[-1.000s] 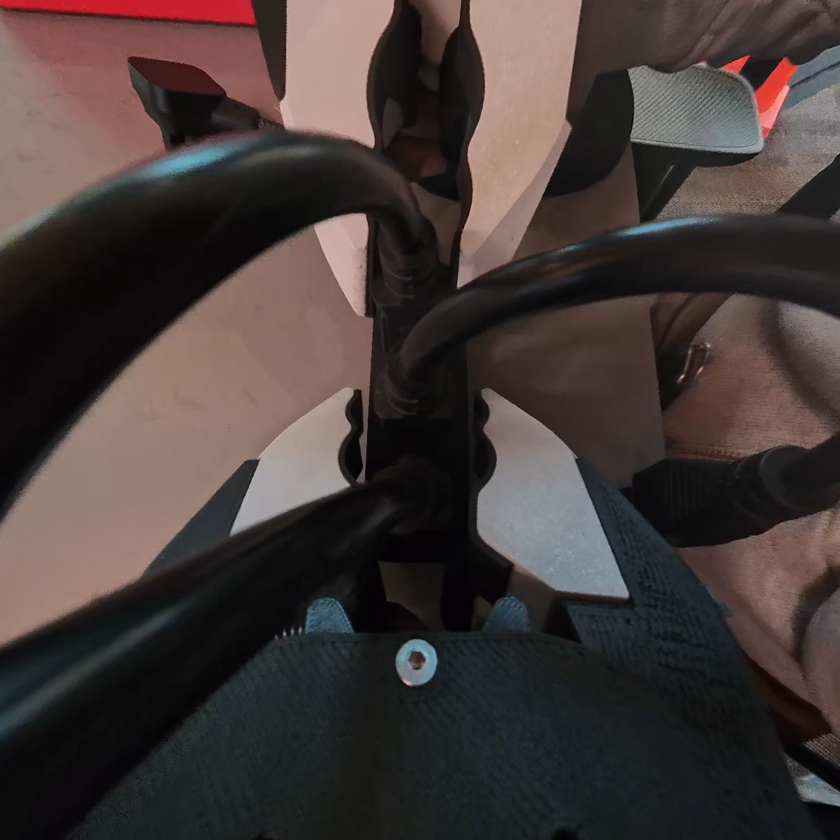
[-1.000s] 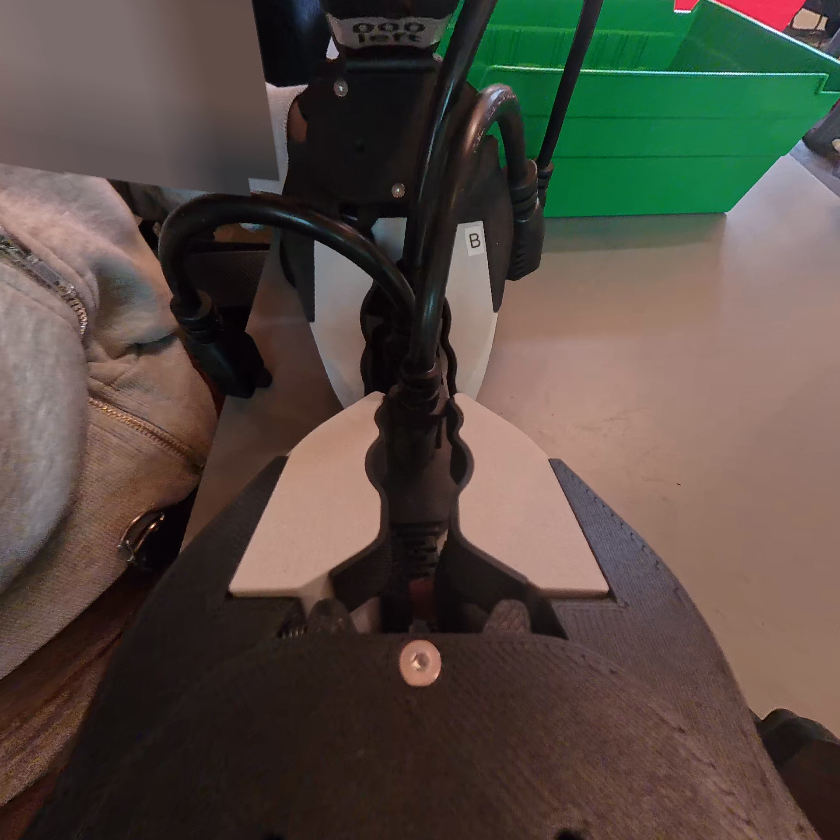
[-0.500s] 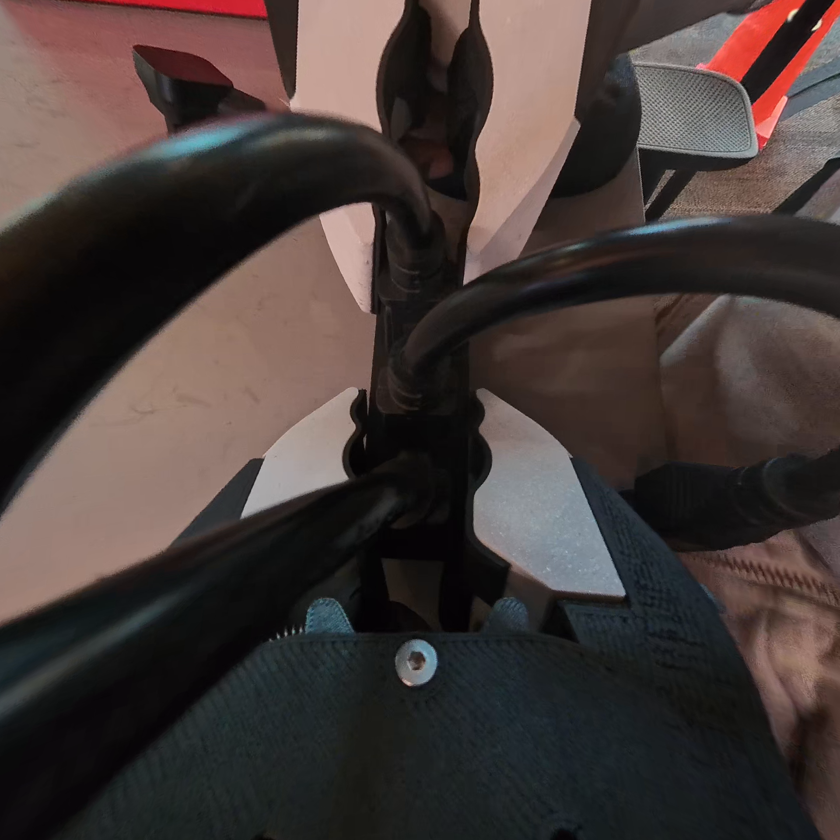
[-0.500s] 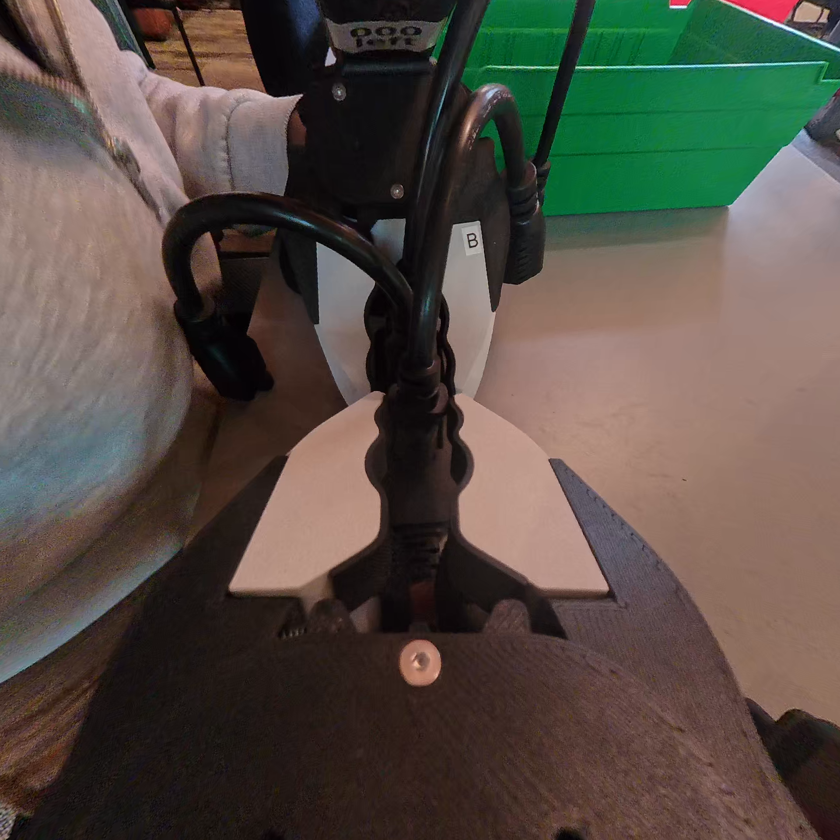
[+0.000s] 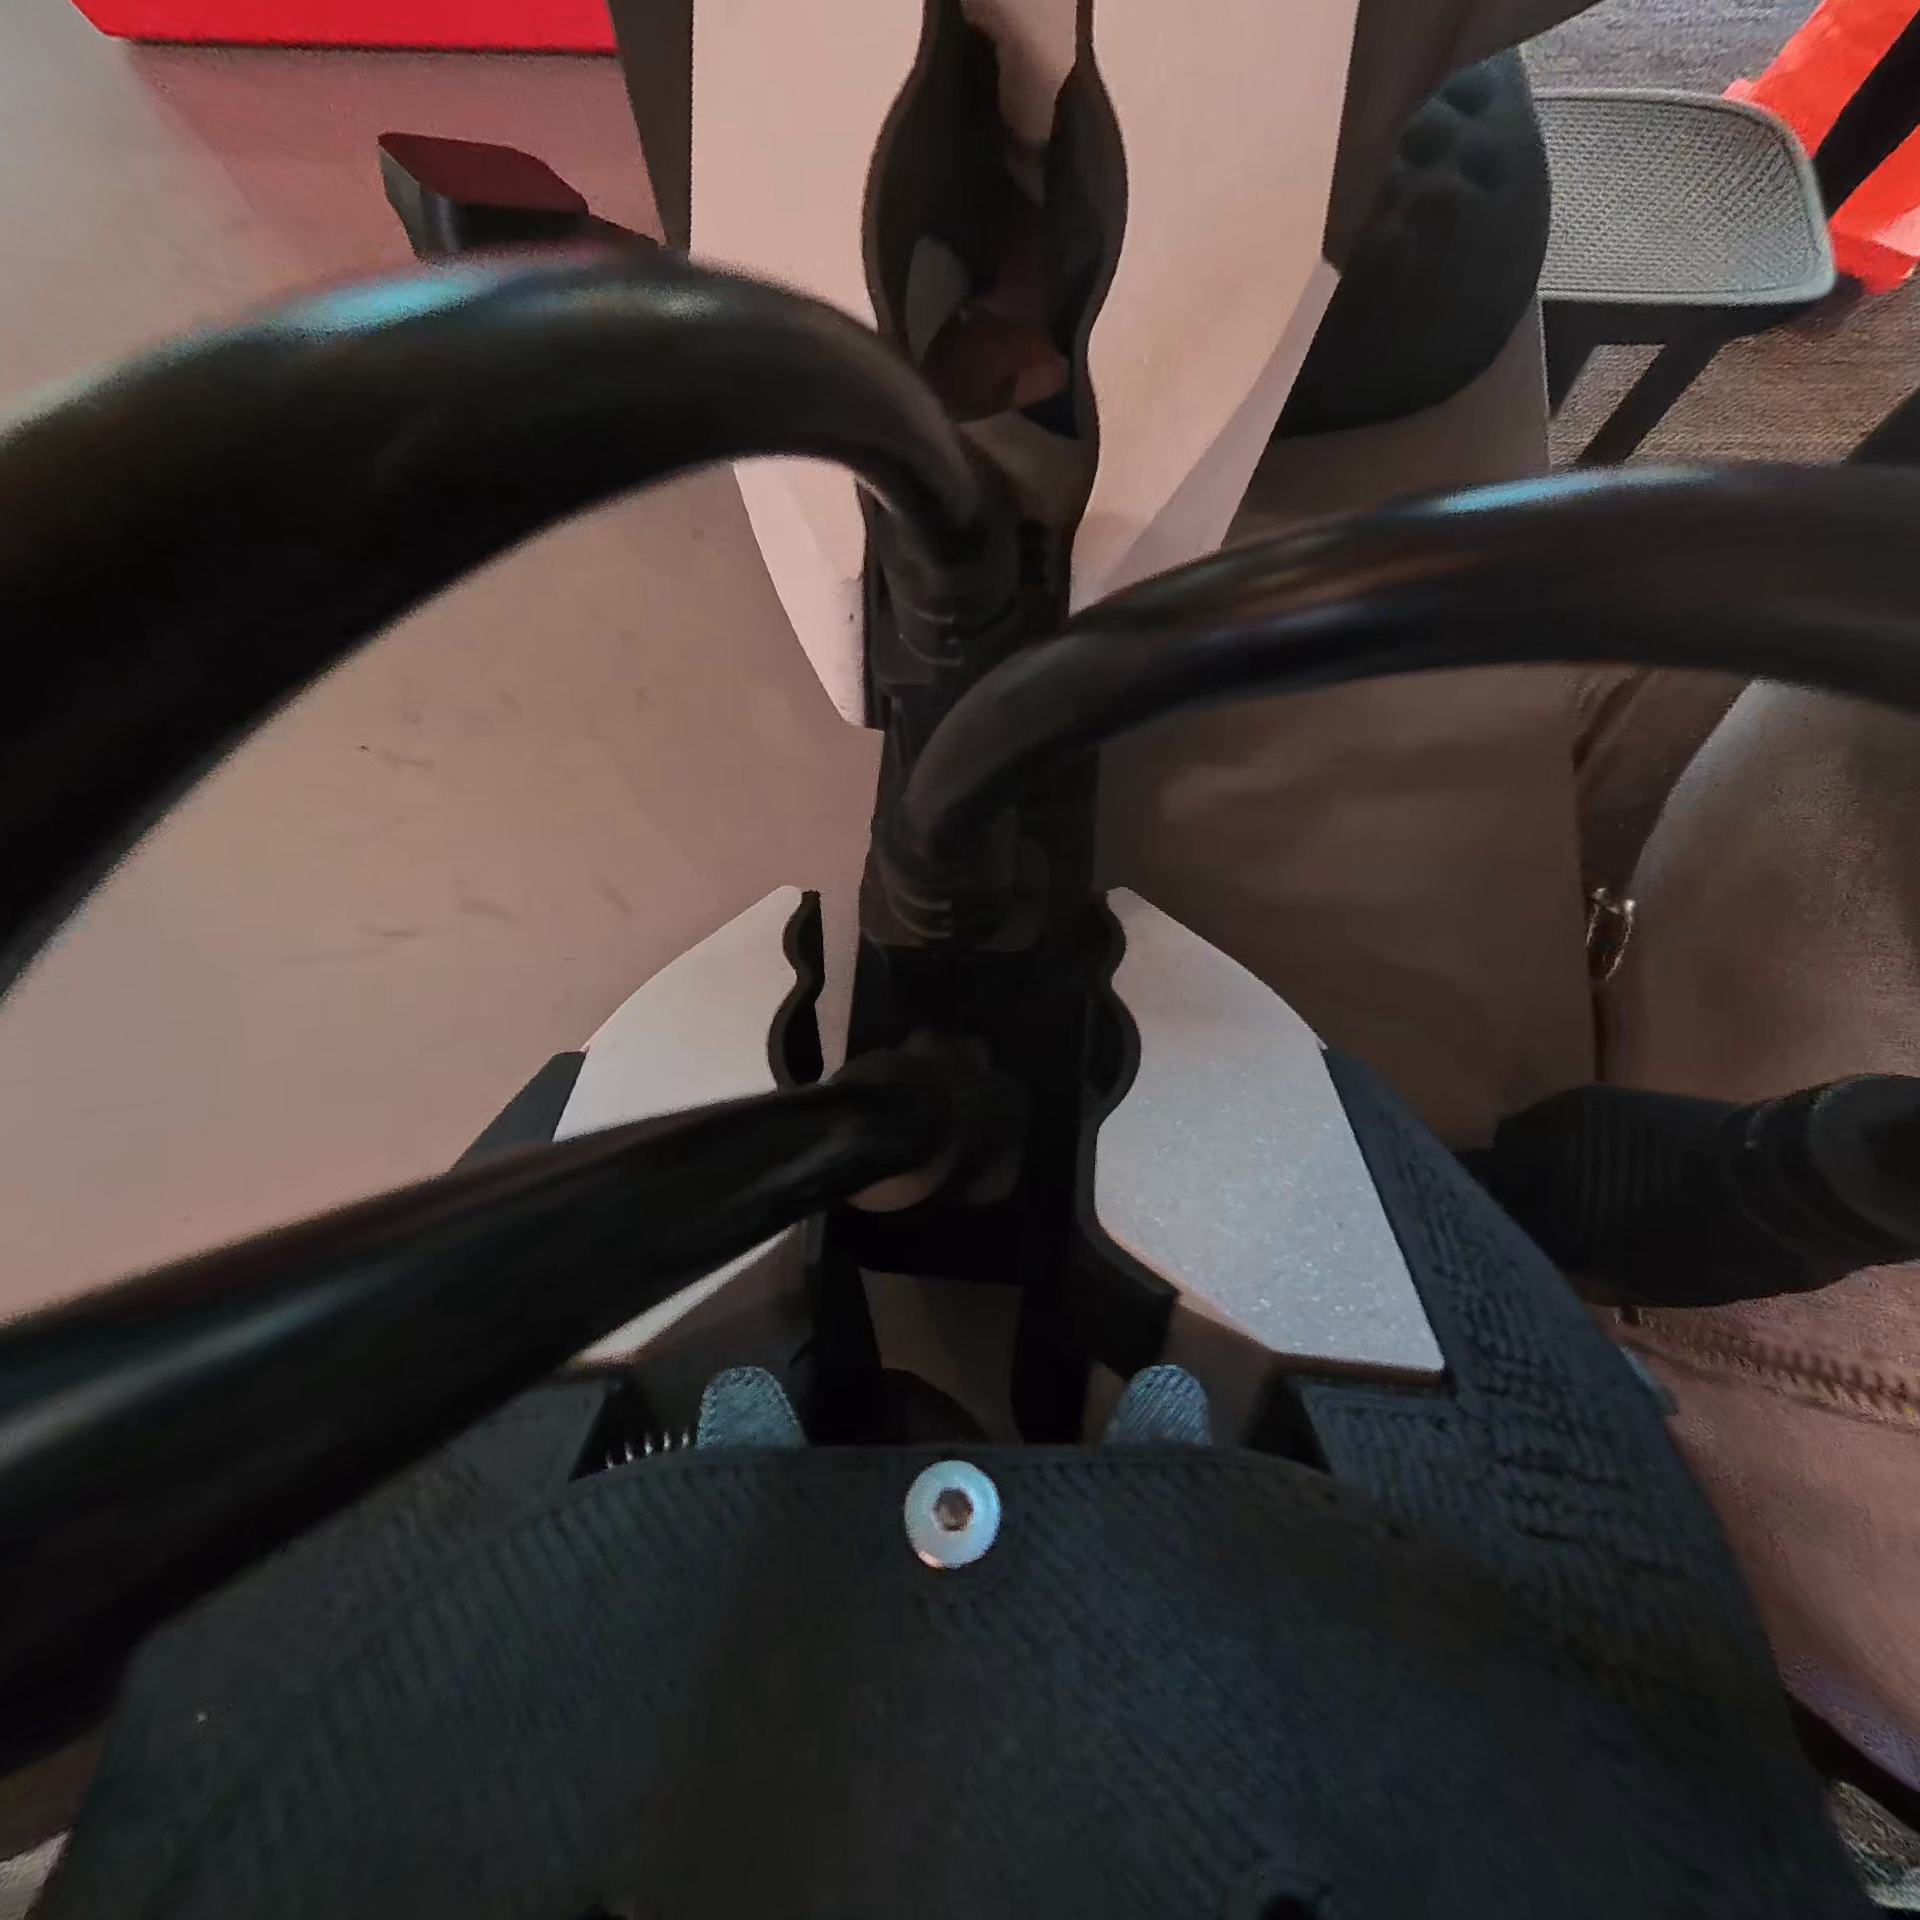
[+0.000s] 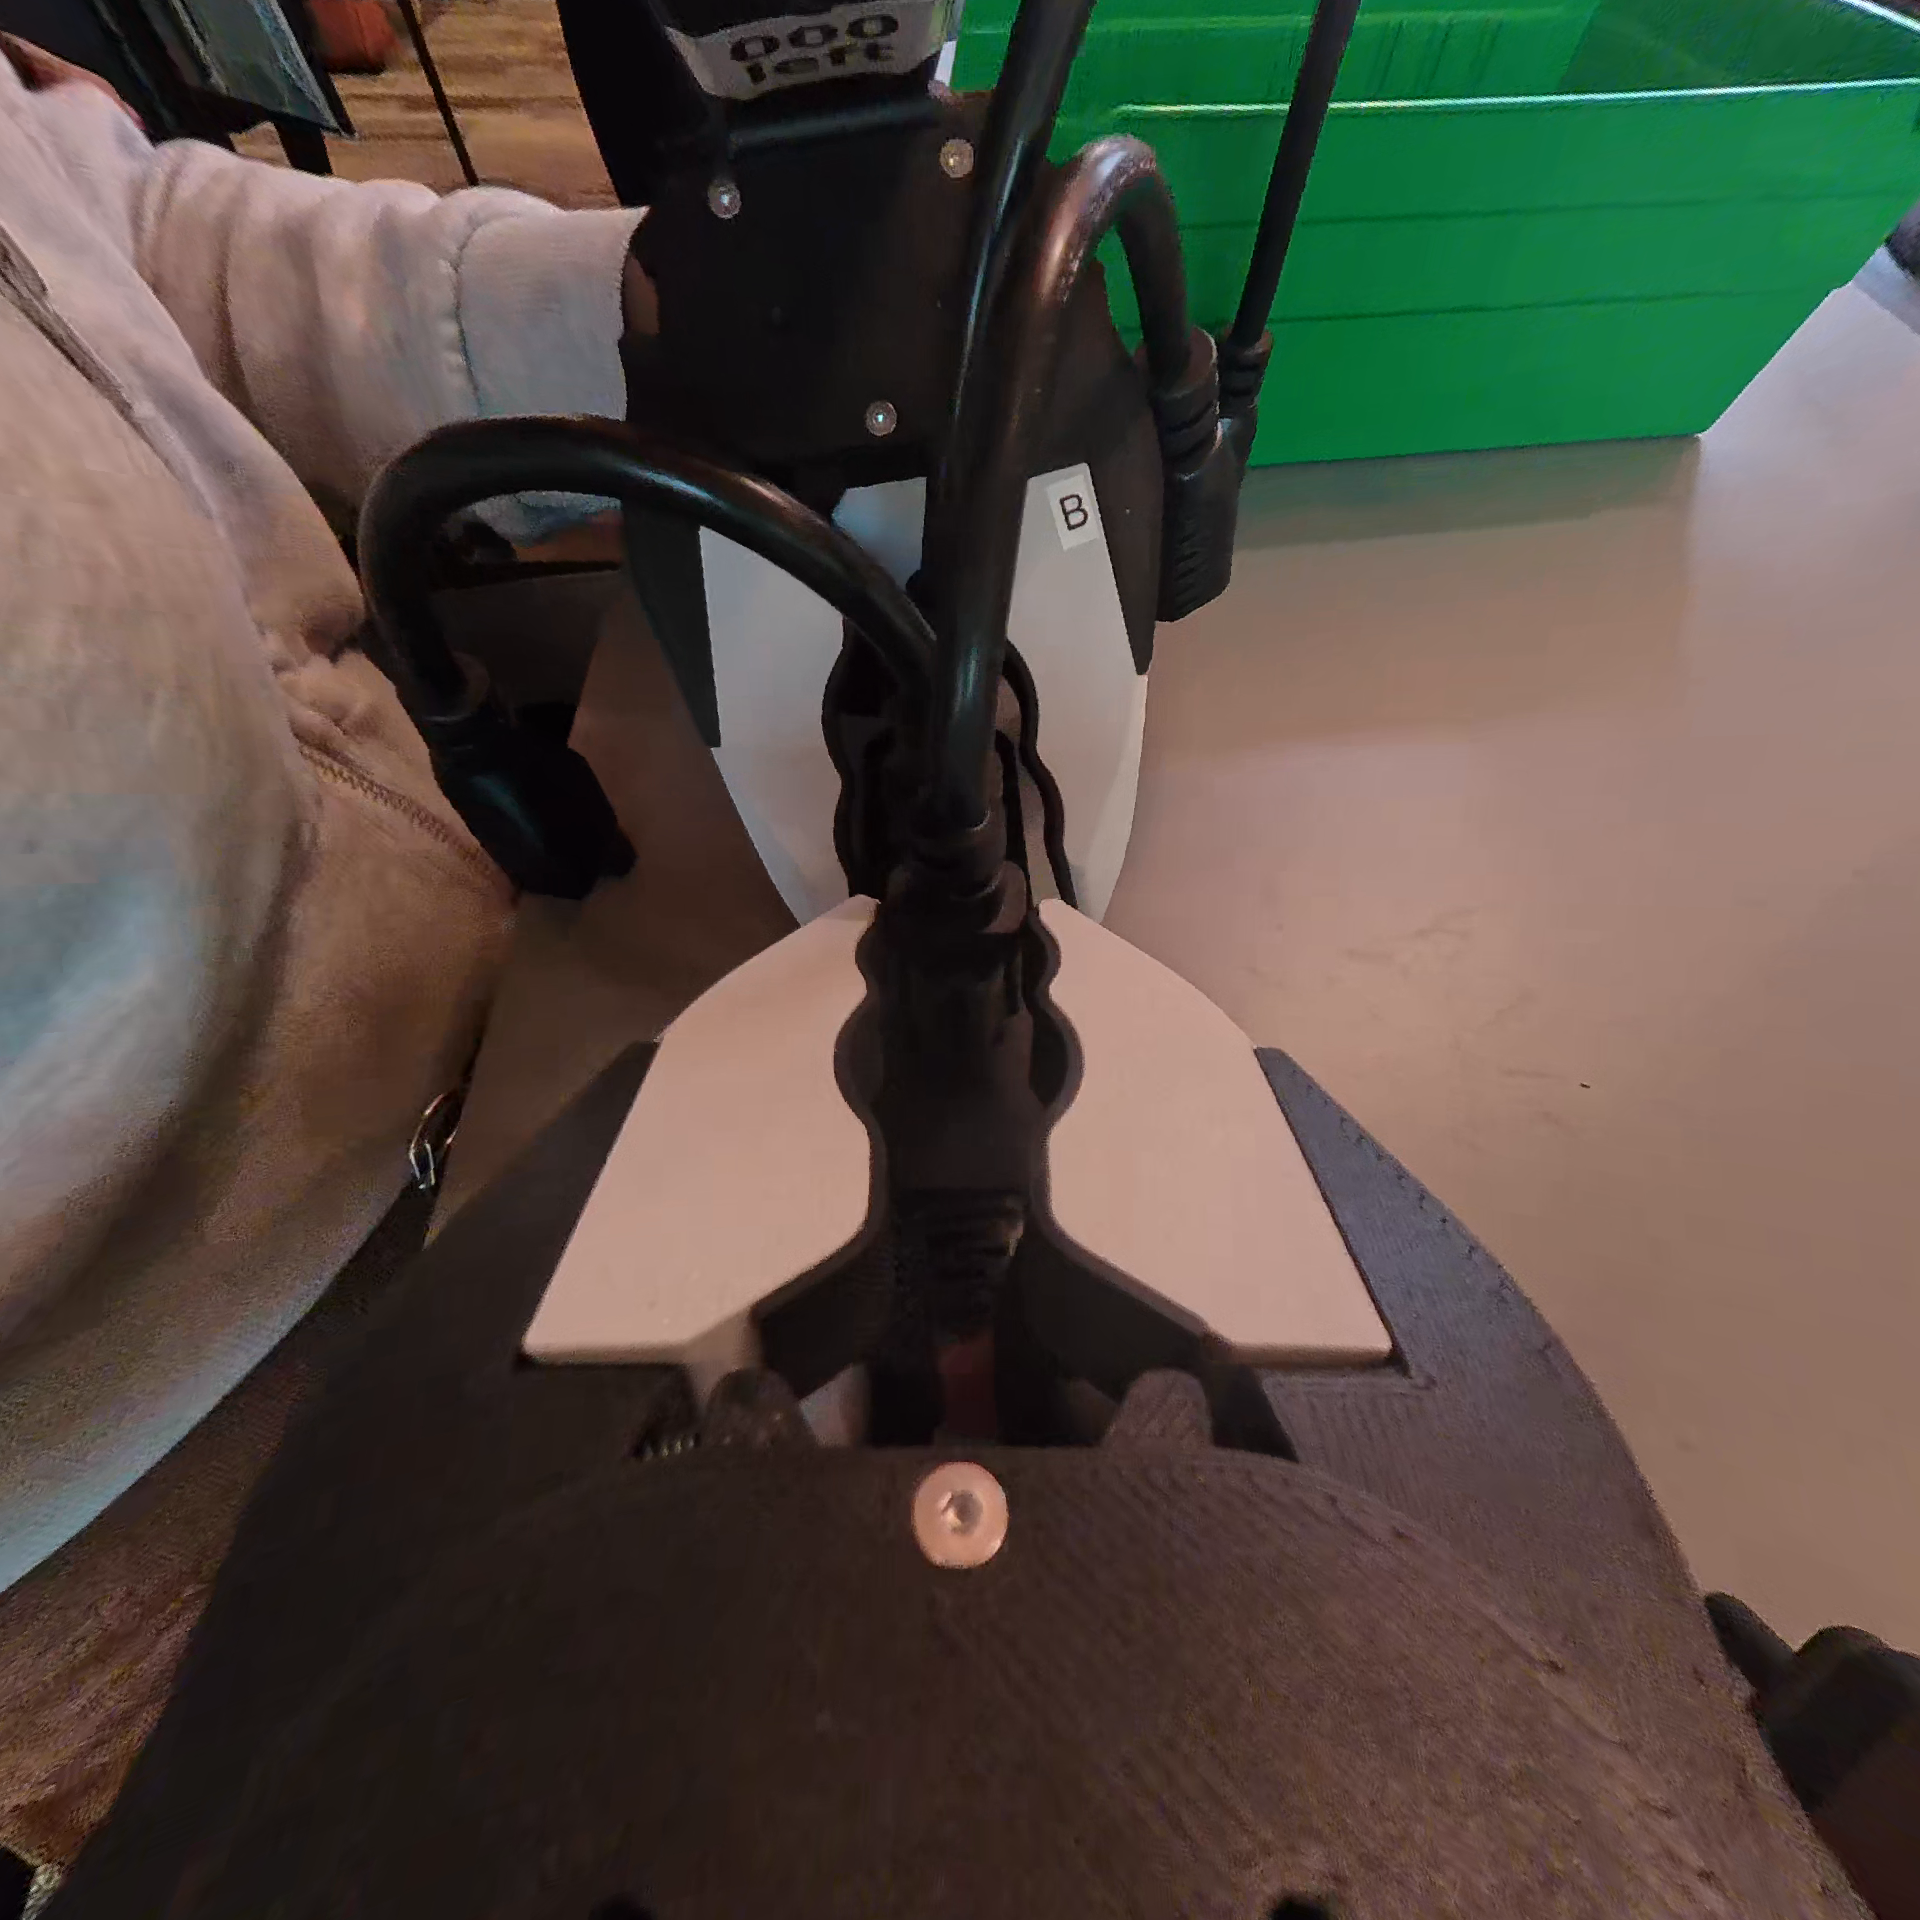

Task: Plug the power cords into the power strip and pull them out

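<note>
A black power strip (image 5: pixel 977 997) hangs edge-on between my two grippers, which face each other. My left gripper (image 5: pixel 961 925) is shut on its near end. My right gripper (image 6: pixel 956 914) is shut on the other end, which shows as a black body (image 6: pixel 956 1049) between the white fingers (image 6: pixel 727 1143). Three black power cords (image 5: pixel 520 374) arch out of the strip, with their plugs (image 5: pixel 935 883) seated in it. Their loose ends hang free: one connector (image 6: pixel 520 790) on the left and one (image 6: pixel 1195 499) on the right. The sockets are hidden.
A green plastic bin (image 6: pixel 1507 260) stands behind on the pale table (image 6: pixel 1507 831). A person's grey sleeve (image 6: pixel 312 312) holds the left gripper's handle. A grey chair seat (image 5: pixel 1662 208) and a red edge (image 5: pixel 312 21) lie beyond. Less than 4 cm separates the two grippers' tips.
Both grippers keep their hold on the strip and the cords stay plugged in. The person's body has drawn back on the left of the right wrist view.
</note>
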Available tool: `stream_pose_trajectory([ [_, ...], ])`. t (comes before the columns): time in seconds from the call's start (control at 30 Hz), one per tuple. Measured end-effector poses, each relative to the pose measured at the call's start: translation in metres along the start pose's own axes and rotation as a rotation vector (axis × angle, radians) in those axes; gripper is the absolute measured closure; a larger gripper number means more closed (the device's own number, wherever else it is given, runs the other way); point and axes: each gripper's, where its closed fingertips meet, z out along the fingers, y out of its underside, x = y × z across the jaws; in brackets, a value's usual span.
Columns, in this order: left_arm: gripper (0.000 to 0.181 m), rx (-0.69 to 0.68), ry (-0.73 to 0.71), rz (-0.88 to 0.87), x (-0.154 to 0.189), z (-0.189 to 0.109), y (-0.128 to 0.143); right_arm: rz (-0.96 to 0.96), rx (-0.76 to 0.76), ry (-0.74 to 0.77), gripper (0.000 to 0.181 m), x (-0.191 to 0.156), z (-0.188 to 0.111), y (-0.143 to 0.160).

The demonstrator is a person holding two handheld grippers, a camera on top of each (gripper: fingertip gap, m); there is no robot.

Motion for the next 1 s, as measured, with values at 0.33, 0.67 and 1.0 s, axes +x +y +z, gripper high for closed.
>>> stream_pose_trajectory([
  [0.33, 0.127, 0.002, -0.031, 0.004, -0.004, 0.0, 0.0, -0.036, -0.012, 0.035, 0.156, 0.001, 0.001, 0.001],
  [0.67, 0.132, 0.058, 0.015, 0.003, 0.0, -0.005, -0.007, -0.102, -0.028, 0.091, 0.154, 0.001, 0.003, 0.002],
  [1.0, 0.139, 0.025, 0.075, 0.026, 0.003, 0.003, -0.01, -0.044, -0.036, 0.03, 0.156, 0.0, 0.003, 0.003],
])
